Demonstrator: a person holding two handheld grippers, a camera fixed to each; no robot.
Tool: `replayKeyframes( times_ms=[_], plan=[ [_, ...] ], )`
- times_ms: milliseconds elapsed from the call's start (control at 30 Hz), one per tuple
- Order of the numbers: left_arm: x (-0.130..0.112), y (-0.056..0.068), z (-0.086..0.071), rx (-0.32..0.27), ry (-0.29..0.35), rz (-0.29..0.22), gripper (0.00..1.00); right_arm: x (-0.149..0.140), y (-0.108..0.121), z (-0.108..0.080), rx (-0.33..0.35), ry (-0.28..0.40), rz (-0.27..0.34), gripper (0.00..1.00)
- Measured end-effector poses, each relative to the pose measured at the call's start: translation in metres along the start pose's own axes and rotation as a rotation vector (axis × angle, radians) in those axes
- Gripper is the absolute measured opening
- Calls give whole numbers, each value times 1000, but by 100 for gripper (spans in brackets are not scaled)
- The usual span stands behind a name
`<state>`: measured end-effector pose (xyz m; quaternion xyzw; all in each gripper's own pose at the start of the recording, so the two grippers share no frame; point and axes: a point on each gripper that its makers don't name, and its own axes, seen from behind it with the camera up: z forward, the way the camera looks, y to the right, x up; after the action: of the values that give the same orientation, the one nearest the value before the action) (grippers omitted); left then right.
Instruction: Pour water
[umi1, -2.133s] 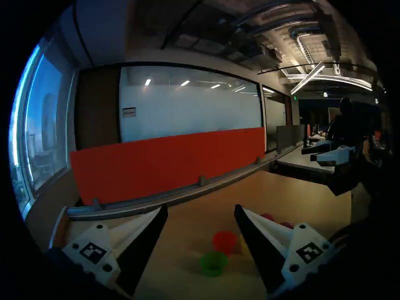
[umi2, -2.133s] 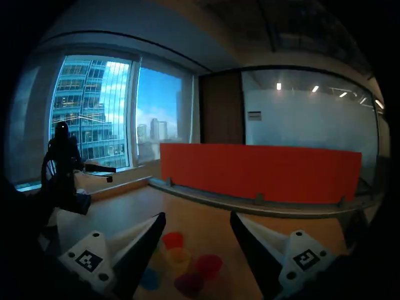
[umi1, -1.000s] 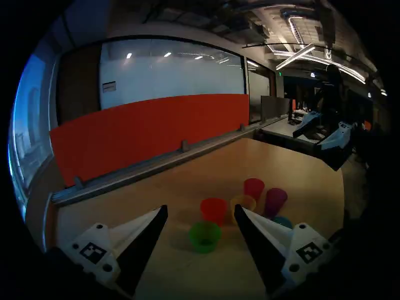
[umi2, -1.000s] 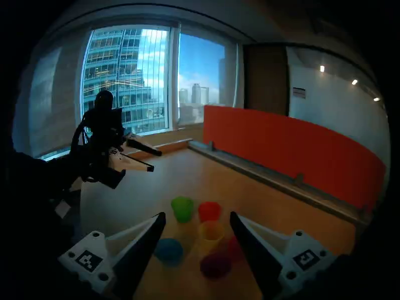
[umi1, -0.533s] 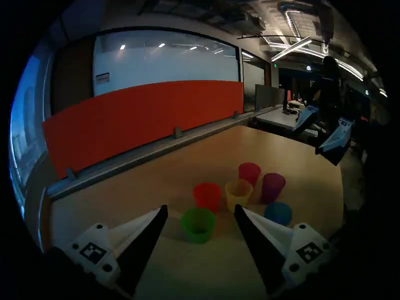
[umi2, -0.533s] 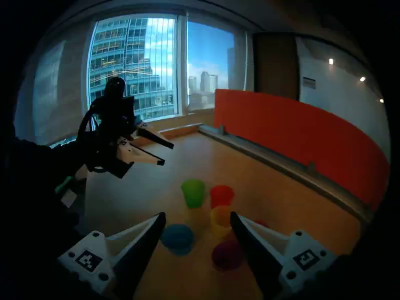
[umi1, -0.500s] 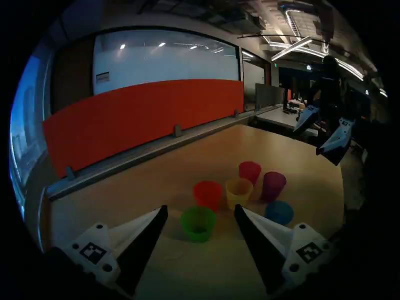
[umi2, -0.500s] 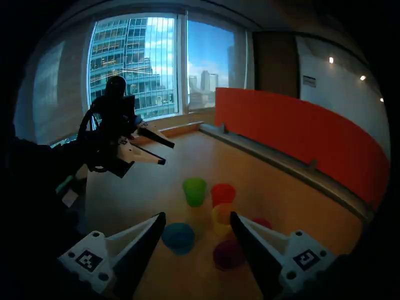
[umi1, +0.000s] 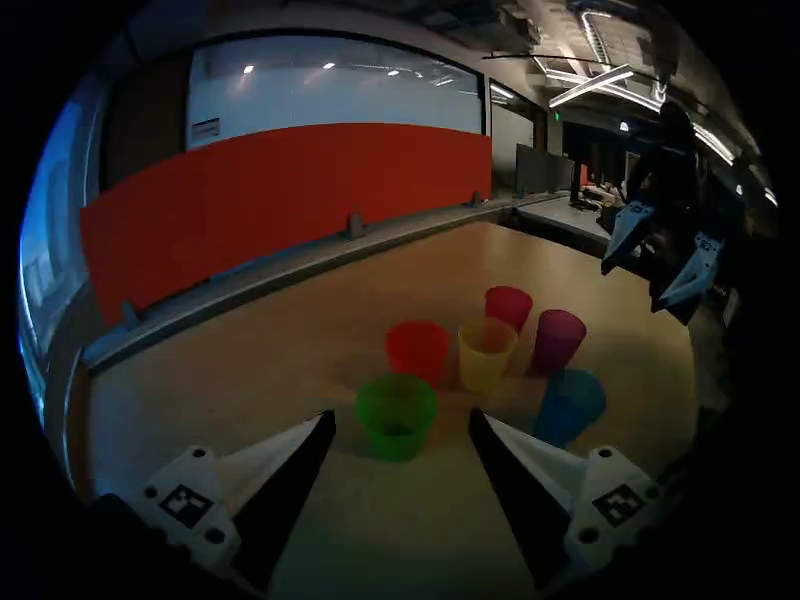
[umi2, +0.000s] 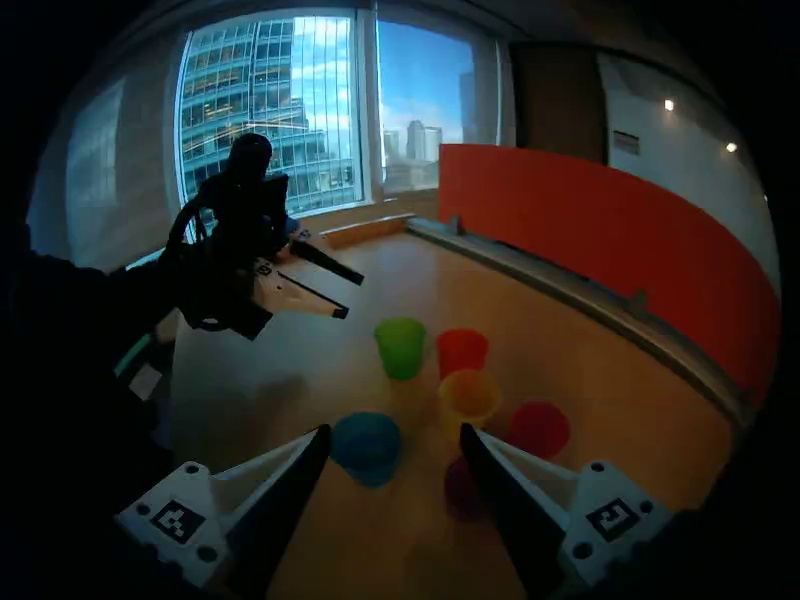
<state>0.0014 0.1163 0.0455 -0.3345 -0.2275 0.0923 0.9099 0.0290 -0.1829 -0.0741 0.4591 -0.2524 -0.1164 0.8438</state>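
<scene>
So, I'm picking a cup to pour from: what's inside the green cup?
The left gripper view looks into the green cup: a shadowed green inner wall and bottom. Whether it holds water cannot be told.

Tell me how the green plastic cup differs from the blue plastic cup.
The green plastic cup stands by the red plastic cup, the blue plastic cup by the purple plastic cup. Green sits before the left gripper, blue before the right gripper. Both stand upright, open-topped, on the wooden table.
</scene>
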Motion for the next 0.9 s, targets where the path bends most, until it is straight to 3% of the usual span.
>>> replayKeyframes(
  times_ms=[400,900],
  plan=[
    [-33,-1,22,-1,-80,18,99,-23,-8,18,12,-47,-40,100],
    [-52,-1,56,-37,-142,43,100,-45,-14,41,34,-97,-60,100]
  ],
)
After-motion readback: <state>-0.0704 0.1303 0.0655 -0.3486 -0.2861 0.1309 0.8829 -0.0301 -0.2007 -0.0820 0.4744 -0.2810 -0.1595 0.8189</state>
